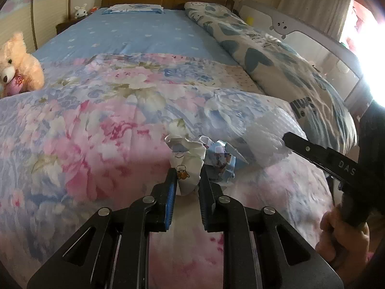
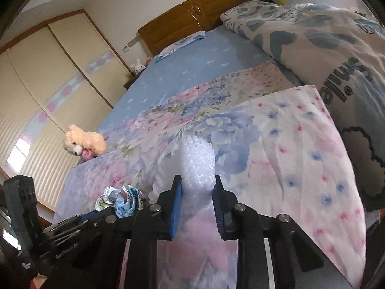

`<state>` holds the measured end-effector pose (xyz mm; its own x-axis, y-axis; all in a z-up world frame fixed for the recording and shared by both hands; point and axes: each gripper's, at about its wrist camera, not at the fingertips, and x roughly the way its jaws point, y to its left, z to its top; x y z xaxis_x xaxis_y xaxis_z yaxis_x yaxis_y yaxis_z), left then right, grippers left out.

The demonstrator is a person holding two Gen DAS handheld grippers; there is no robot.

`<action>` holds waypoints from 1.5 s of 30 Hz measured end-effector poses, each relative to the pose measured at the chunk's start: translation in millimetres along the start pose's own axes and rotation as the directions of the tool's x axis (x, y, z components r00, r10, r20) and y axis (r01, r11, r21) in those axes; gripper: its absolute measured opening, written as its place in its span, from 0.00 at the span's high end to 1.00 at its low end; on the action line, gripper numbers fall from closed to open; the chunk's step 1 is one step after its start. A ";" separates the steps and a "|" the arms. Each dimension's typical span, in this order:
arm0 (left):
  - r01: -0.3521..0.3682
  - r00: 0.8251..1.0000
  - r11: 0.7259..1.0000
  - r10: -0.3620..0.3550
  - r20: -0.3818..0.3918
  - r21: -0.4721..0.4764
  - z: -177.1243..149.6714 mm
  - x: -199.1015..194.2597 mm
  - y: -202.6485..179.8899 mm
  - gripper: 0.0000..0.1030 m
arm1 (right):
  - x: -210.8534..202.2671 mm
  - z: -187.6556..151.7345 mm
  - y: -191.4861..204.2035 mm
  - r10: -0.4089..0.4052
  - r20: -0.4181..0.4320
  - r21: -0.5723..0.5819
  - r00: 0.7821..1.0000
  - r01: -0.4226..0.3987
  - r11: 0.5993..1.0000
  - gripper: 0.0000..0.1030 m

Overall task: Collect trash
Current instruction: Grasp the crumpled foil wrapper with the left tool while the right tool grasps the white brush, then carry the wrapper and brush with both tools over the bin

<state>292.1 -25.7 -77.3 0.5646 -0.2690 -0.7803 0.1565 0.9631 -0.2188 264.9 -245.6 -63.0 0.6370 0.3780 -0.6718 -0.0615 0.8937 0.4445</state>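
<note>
Trash is in both grips: my left gripper (image 1: pixel 188 180) clamps crumpled paper (image 1: pixel 186 163), my right gripper (image 2: pixel 197 187) clamps bubble wrap (image 2: pixel 198 161), near the quilt (image 1: pixel 96 132) front edge; next I must lift both.

Left gripper (image 1: pixel 188 178) jaws clamped; right gripper (image 2: pixel 197 187) jaws clamped, both angled down.

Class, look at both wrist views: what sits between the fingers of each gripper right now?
Left wrist view: the left gripper pinches a crumpled white wrapper. Right wrist view: the right gripper pinches a wad of bubble wrap.
</note>
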 end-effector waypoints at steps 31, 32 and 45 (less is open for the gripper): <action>0.116 0.991 0.979 -0.125 0.039 0.170 -88.5 -96.8 -110.5 0.84 | -171.6 -101.1 -16.3 -0.058 0.139 0.000 0.989 0.059 0.998 0.76; 0.120 0.991 0.977 -0.128 0.040 0.175 -89.4 -98.5 -113.3 0.84 | -176.0 -102.6 -17.4 -0.062 0.144 0.001 0.988 0.063 0.998 0.76; 0.159 0.985 0.964 -0.171 0.037 0.213 -100.6 -110.1 -138.8 0.84 | -213.9 -117.7 -28.3 -0.097 0.189 0.016 0.977 0.095 0.995 0.76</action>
<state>126.8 -129.9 -20.0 0.5592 -0.4296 -0.7091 0.4134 0.8858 -0.2106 39.9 -323.2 -1.6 0.7737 0.2372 -0.5875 0.0121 0.9215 0.3881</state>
